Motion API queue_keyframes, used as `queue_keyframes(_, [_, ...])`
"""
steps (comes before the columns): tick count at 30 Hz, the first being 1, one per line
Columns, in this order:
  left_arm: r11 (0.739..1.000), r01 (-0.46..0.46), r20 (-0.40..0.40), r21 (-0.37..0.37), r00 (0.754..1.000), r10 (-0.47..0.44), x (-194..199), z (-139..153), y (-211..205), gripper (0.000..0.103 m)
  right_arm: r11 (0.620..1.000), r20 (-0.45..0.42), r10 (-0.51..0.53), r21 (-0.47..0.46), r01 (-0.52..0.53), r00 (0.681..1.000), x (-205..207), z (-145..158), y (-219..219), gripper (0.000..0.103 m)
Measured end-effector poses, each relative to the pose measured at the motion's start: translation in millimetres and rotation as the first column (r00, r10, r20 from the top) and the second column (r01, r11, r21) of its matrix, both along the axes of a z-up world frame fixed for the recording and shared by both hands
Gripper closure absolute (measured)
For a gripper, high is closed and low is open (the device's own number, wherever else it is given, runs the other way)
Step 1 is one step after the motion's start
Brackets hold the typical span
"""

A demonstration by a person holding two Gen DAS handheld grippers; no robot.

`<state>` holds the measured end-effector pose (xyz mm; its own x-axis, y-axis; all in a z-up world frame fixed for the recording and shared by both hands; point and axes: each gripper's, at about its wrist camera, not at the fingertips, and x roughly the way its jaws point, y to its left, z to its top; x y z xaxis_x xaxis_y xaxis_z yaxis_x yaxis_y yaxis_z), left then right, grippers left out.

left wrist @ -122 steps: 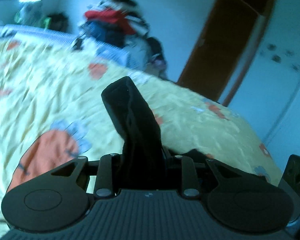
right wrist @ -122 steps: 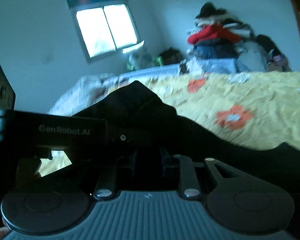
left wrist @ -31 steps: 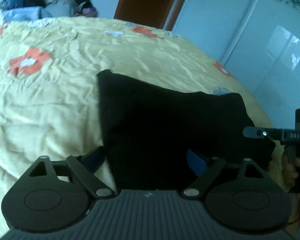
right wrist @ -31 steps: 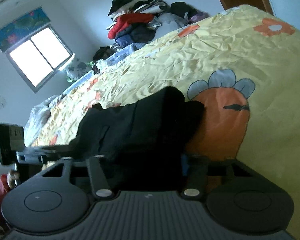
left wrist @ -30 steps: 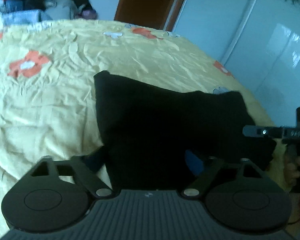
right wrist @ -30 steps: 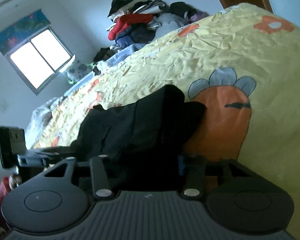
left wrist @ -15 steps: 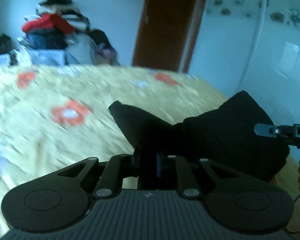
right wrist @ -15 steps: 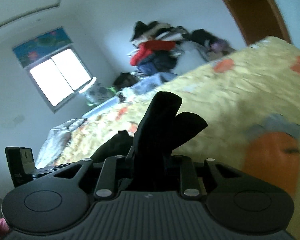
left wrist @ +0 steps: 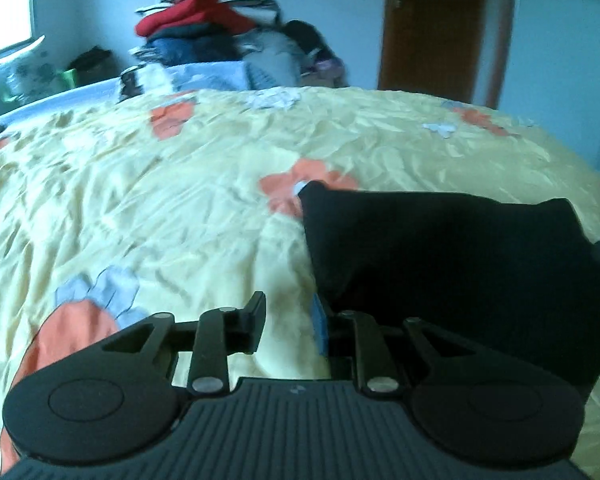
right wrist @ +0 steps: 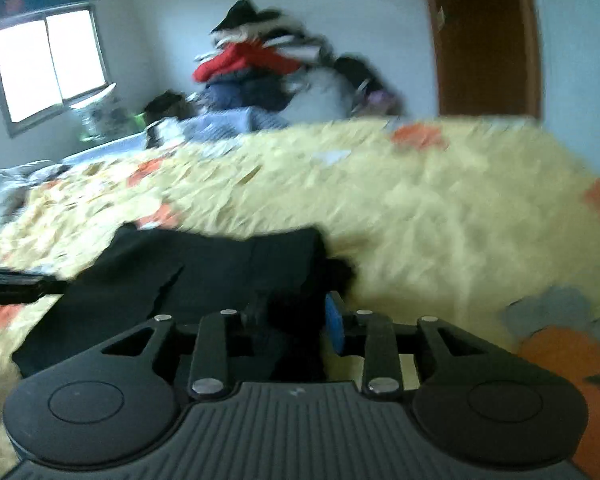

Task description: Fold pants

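Black pants point(left wrist: 452, 264) lie folded near the bed point(left wrist: 180, 208) edge; left gripper point(left wrist: 288, 326) opening, nothing between; right gripper point(right wrist: 292, 322) opening, cloth between its jaws.

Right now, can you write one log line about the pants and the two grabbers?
pants: black, folded, lying on yellow bedspread | left gripper: opening, nothing between fingers | right gripper: opening, dark cloth between fingers, grip unclear

Dim bluish daylight from blown-out window point(right wrist: 50, 64), heavy motion blur in right view esp. bed point(right wrist: 440, 208), fisheye bending at edges.
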<state>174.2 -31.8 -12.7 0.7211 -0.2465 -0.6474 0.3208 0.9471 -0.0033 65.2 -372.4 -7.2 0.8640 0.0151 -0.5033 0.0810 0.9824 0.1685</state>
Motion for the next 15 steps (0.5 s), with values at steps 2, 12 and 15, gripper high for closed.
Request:
queue_keyframes(2, [0.999, 0.007, 0.018, -0.05, 1.0, -0.006, -5.8, 9.3, 4.2, 0.065, 0.995, 0.072, -0.039, -0.088, 0.045, 0.997, -7.9, 15.6, 5.6, 0.072])
queue_keyframes(12, [0.985, 0.172, -0.002, 0.026, 0.985, -0.172, -8.4, -7.4, -62.4, 0.012, 0.977, -0.09, 0.175, -0.109, -0.184, 0.981, 68.9, -16.0, 41.5, 0.073])
queue_keyframes(15, [0.99, 0.138, 0.006, 0.042, 0.99, -0.138, -9.8, -15.4, -62.5, 0.008, 0.987, -0.064, 0.151, -0.041, -0.154, 0.986, 62.7, -16.4, 30.6, 0.072])
